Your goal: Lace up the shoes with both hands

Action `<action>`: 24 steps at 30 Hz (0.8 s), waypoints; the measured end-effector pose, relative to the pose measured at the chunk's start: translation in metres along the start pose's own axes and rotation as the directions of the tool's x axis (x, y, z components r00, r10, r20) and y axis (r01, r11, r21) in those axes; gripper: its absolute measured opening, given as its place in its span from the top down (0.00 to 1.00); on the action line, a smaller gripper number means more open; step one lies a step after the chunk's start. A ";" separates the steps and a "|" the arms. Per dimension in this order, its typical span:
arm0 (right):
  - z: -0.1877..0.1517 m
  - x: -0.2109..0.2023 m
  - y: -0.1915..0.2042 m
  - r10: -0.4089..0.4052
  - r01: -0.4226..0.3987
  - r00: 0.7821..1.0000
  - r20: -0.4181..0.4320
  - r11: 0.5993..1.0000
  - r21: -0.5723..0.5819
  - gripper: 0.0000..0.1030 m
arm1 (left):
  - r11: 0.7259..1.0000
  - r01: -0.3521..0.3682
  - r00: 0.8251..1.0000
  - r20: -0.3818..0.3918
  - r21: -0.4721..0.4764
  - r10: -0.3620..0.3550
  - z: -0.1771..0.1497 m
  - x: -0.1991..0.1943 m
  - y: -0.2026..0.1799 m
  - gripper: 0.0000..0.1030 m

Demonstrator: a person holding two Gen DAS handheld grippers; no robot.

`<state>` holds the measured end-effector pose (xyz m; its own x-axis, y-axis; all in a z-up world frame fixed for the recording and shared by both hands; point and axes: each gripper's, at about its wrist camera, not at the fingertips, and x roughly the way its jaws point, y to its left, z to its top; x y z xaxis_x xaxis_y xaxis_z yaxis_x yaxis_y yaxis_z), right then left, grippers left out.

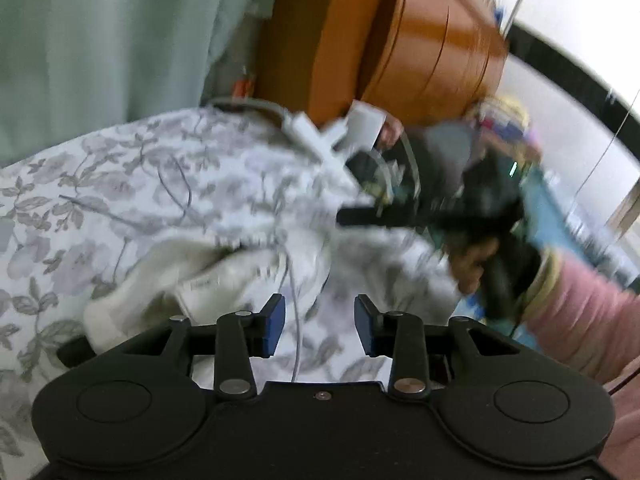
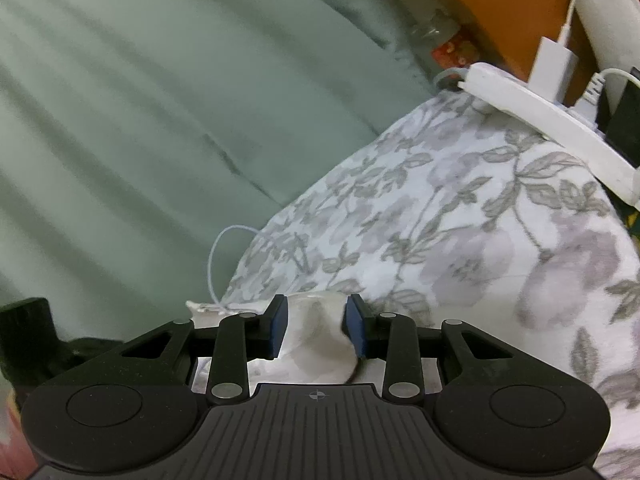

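A white shoe [image 1: 168,276] lies blurred on the floral sheet [image 1: 120,168], just ahead and left of my left gripper [image 1: 320,330], which is open and empty. A thin white lace or cord [image 1: 296,320] runs down between its fingers. In the right wrist view my right gripper [image 2: 316,330] is open with the white shoe [image 2: 316,340] sitting between its blue pads; I cannot tell whether they touch it. The right gripper also shows in the left wrist view [image 1: 472,208], held in a hand with a pink sleeve.
A white power strip [image 2: 552,120] with a plugged charger [image 2: 552,68] lies at the bed's far edge. A green curtain [image 2: 140,100] hangs on the left. An orange wooden cabinet [image 1: 400,32] stands behind. A thin white cable [image 2: 224,256] loops off the bed edge.
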<state>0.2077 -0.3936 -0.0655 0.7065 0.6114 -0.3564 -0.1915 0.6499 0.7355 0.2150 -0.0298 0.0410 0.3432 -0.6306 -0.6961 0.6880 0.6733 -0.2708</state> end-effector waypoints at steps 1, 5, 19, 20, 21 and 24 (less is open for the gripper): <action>-0.001 0.000 0.001 -0.001 0.001 1.000 0.000 1.000 -0.002 0.70 | 1.000 -0.007 1.000 -0.014 -0.007 0.007 -0.002 0.006 0.000 0.61; -0.003 0.000 0.003 -0.005 0.005 1.000 0.002 1.000 0.002 0.69 | 1.000 0.003 1.000 -0.023 -0.020 -0.003 -0.006 0.027 0.003 0.66; -0.005 0.011 0.004 -0.027 0.027 1.000 -0.016 1.000 -0.006 0.67 | 0.986 0.011 0.968 0.249 -0.167 0.032 -0.028 -0.053 0.030 1.00; -0.004 0.011 0.005 -0.026 0.026 1.000 -0.015 1.000 -0.006 0.67 | 0.988 0.016 0.963 0.267 -0.155 0.026 -0.026 -0.058 0.029 1.00; -0.004 0.010 0.005 -0.024 0.024 1.000 -0.014 1.000 -0.007 0.67 | 0.991 0.005 0.956 0.293 -0.136 0.035 -0.024 -0.066 0.027 1.00; -0.004 0.008 0.007 -0.023 0.023 1.000 -0.011 1.000 -0.010 0.67 | 0.992 -0.028 0.949 0.307 -0.122 0.065 -0.020 -0.079 0.028 1.00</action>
<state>0.2094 -0.3824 -0.0660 0.7031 0.6013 -0.3796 -0.1822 0.6683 0.7213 0.1946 0.0465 0.0746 0.5670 -0.6736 -0.4741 0.5947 0.7330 -0.3301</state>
